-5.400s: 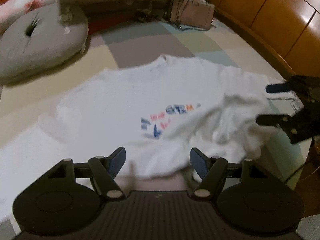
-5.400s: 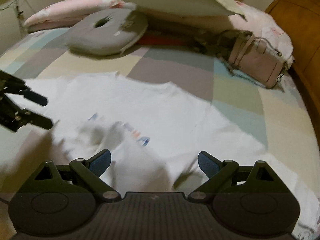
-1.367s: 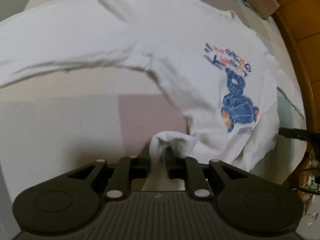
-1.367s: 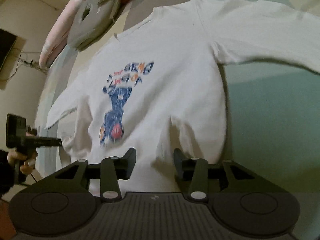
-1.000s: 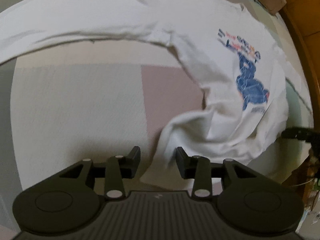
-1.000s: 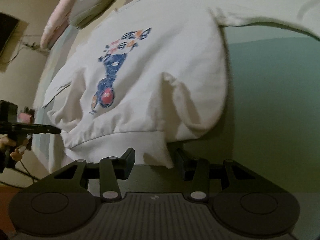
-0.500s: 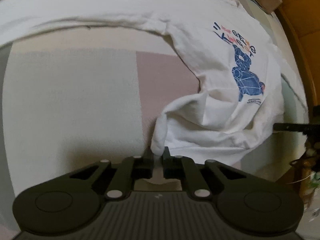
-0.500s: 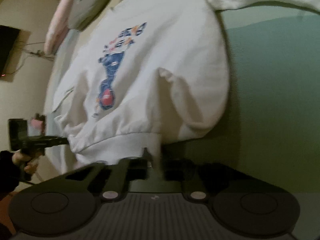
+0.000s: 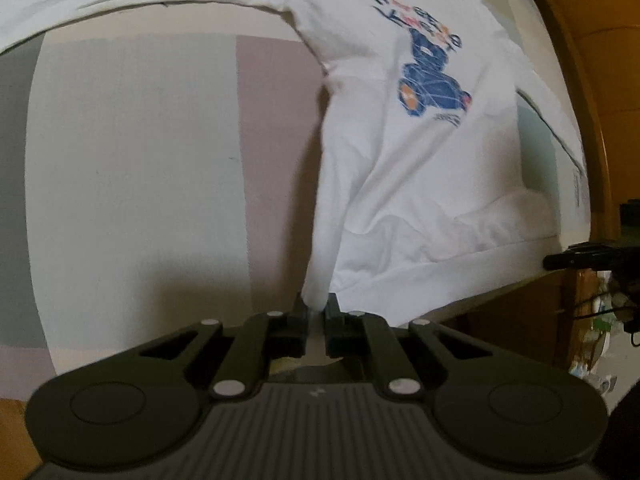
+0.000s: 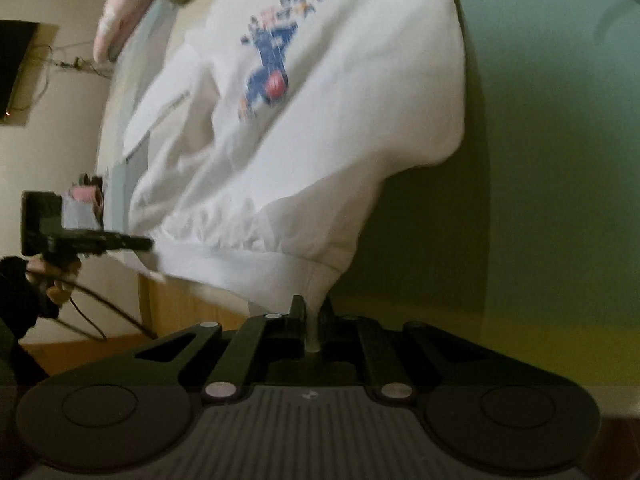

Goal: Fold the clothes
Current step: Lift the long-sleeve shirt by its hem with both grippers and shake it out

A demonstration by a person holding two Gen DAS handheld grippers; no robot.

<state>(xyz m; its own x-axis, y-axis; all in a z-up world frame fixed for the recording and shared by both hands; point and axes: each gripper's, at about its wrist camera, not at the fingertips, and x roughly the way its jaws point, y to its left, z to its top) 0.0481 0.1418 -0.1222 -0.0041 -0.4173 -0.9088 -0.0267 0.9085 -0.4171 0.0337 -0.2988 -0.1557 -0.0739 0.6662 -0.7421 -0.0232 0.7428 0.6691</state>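
The left gripper (image 9: 317, 307) pinches the white sweatshirt's (image 9: 420, 184) hem corner (blue print showing) above the bedspread (image 9: 140, 160).

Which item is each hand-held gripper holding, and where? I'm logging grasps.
Both hold the white sweatshirt at its bottom hem: left hand-held gripper on one corner, right hand-held gripper on the other.

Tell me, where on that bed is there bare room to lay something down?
Bare bedspread lies beside the white sweatshirt, below its stretched sleeve. A green patch is free on its other flank. The foot edge is crowded: the left gripper and right gripper pinch the hem there.
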